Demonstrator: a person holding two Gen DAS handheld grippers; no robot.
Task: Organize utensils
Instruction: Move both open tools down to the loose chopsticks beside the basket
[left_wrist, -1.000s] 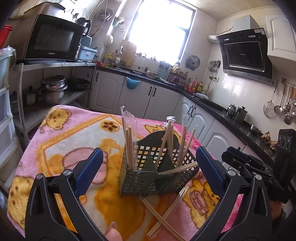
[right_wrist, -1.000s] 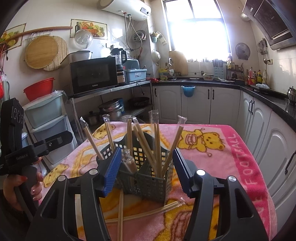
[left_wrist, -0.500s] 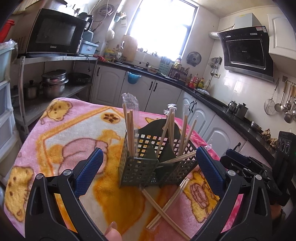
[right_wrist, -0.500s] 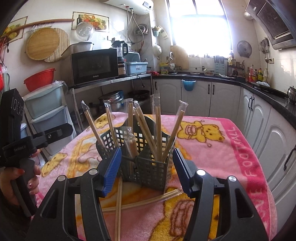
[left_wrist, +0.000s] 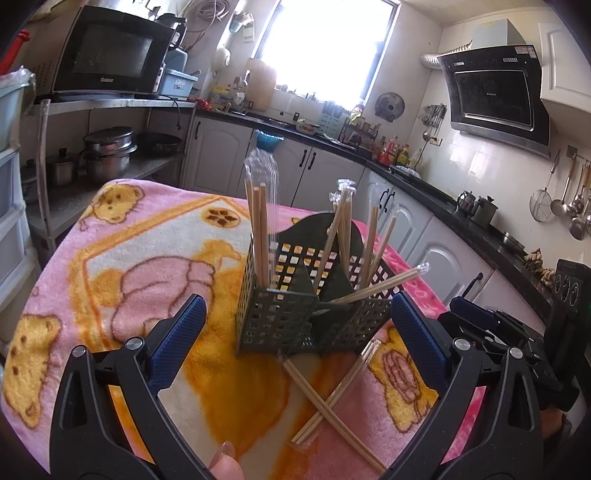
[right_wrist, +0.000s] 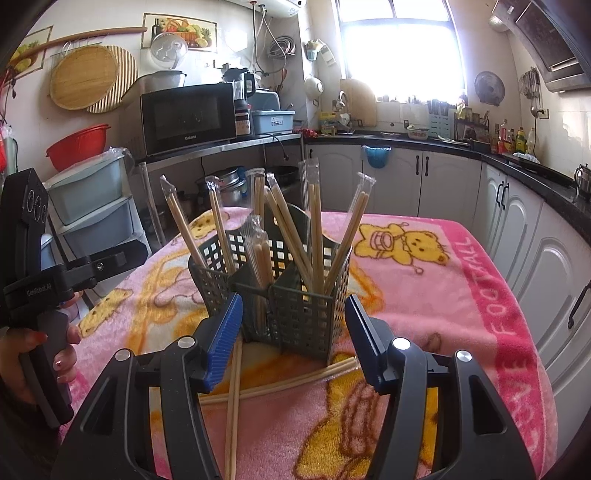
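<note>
A dark green perforated utensil holder (left_wrist: 295, 314) stands on the pink cartoon blanket (left_wrist: 129, 258) and holds several pairs of wrapped wooden chopsticks (left_wrist: 260, 229). It also shows in the right wrist view (right_wrist: 295, 306). Two more wrapped chopstick pairs (left_wrist: 328, 395) lie crossed on the blanket in front of it; they also show in the right wrist view (right_wrist: 280, 380). My left gripper (left_wrist: 295, 339) is open and empty, its fingers either side of the holder. My right gripper (right_wrist: 293, 339) is open and empty, close in front of the holder. The right gripper's body (left_wrist: 509, 343) shows at the right of the left wrist view.
The table sits in a kitchen. A shelf with a microwave (right_wrist: 188, 114) and pots (left_wrist: 107, 151) stands to one side. White cabinets and a black counter (left_wrist: 424, 192) run behind. Plastic drawers (right_wrist: 92, 206) stand near the table's edge.
Both cameras have tilted down a little, so the holder sits higher in each view. The chopsticks and holder have not moved. Both grippers stay open.
</note>
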